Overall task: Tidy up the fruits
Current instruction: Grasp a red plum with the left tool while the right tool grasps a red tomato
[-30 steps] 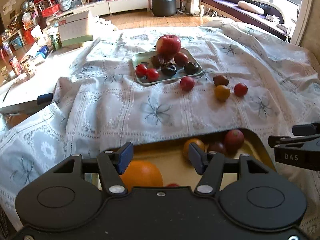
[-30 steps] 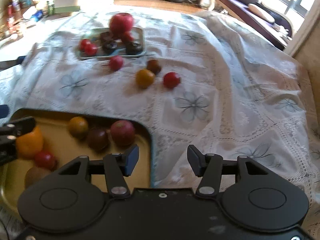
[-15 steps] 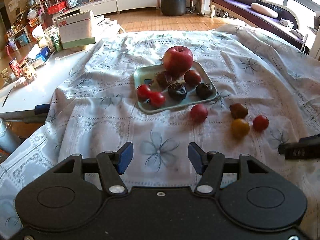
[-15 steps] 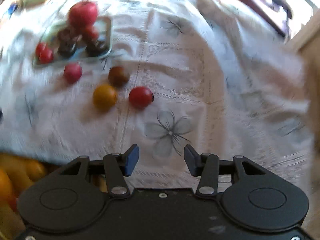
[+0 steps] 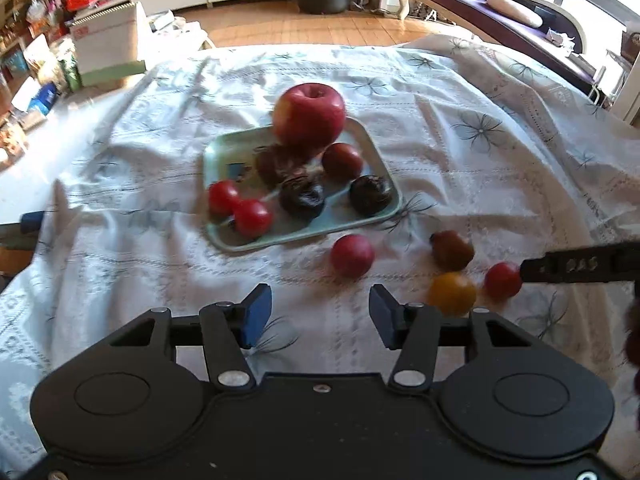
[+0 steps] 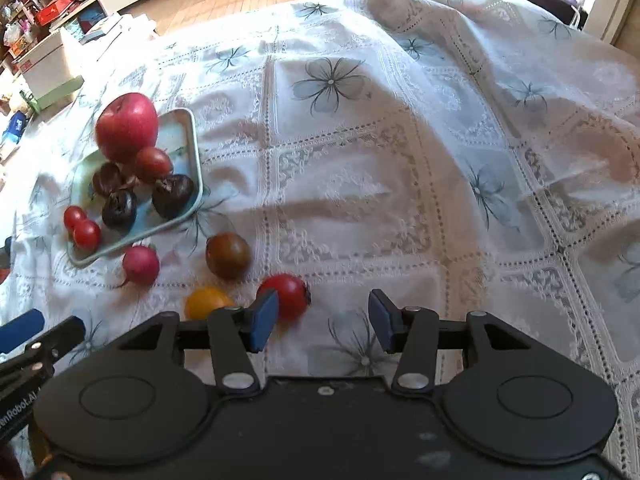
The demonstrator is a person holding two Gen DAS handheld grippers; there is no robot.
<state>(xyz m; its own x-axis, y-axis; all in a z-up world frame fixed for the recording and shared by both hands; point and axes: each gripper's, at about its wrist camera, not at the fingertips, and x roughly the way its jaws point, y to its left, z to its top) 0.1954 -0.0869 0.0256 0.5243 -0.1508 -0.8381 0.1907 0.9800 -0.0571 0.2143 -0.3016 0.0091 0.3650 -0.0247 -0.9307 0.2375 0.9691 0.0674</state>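
between the spread blue pads of the left gripper (image 5: pixel 318 316) lies only white floral tablecloth (image 5: pixel 460 140); the right gripper (image 6: pixel 323 322) gapes too, gripping nothing, a red tomato (image 6: pixel 289 295) just beyond its left pad. nearby on the cloth — a yellow tomato (image 6: pixel 208 302), a brown one (image 6: pixel 228 255), a radish (image 6: pixel 141 265). farther off, the pale green tray (image 5: pixel 224 152) carries a big apple (image 5: pixel 309 115), stem dimple up, and dark fruits. wooden floor and a sofa lie beyond.
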